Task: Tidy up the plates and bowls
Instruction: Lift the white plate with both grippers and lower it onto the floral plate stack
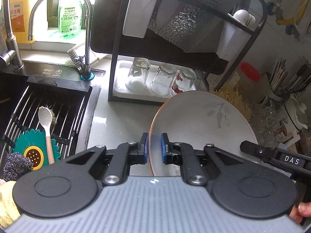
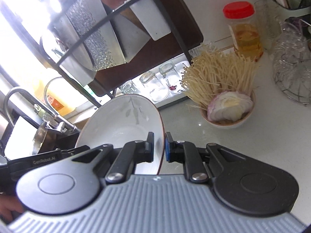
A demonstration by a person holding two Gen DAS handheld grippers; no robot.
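A white bowl [image 1: 204, 124] with a brown rim and a grey leaf print is held between both grippers above the counter. My left gripper [image 1: 154, 148] is shut on the bowl's left rim. My right gripper [image 2: 159, 147] is shut on the bowl's right rim; the bowl [image 2: 116, 122] shows its inside in the right wrist view. The right gripper's body [image 1: 276, 155] shows at the right edge of the left wrist view. The black dish rack [image 1: 186, 19] stands behind the bowl, with white holders hung on it.
Three upturned glasses [image 1: 161, 79] sit on a white tray under the rack. A sink [image 1: 38, 116] with a spoon and sponge lies left, beside a faucet [image 1: 85, 38]. A bowl of onion and enoki mushrooms [image 2: 227, 104], a red-capped jar [image 2: 243, 31] and a glass-filled wire basket [image 2: 291, 68] stand right.
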